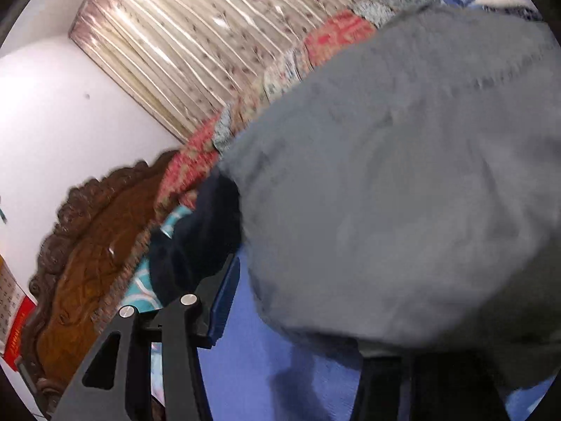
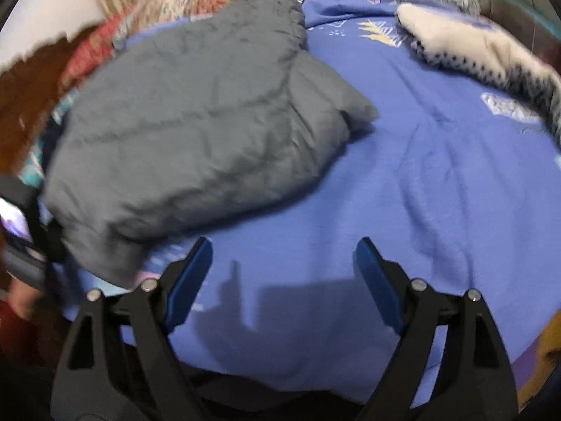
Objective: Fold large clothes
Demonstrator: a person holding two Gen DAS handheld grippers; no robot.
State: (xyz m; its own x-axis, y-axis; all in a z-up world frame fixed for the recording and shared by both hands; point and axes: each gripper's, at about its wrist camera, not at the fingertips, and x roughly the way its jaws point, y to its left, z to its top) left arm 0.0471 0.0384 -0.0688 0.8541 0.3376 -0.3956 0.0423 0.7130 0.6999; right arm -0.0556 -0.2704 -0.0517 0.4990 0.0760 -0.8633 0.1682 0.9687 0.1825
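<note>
Your right gripper (image 2: 282, 273) hangs apart over bare blue sheet (image 2: 385, 175), grey jacket (image 2: 196, 122) bundled at ten o'clock; left gripper's (image 1: 301, 301) grip I cannot tell, so that puffy fold may spring open.

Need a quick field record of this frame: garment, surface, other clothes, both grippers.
garment: grey padded jacket, bundled, lying on the bed
surface: blue bedsheet, printed pattern near the far edge
other clothes: white fleecy garment with dark spots, far right, apart from the jacket
left gripper: close against the jacket; one finger hidden by it, grip unclear
right gripper: open, nothing between its fingers, over bare sheet
</note>
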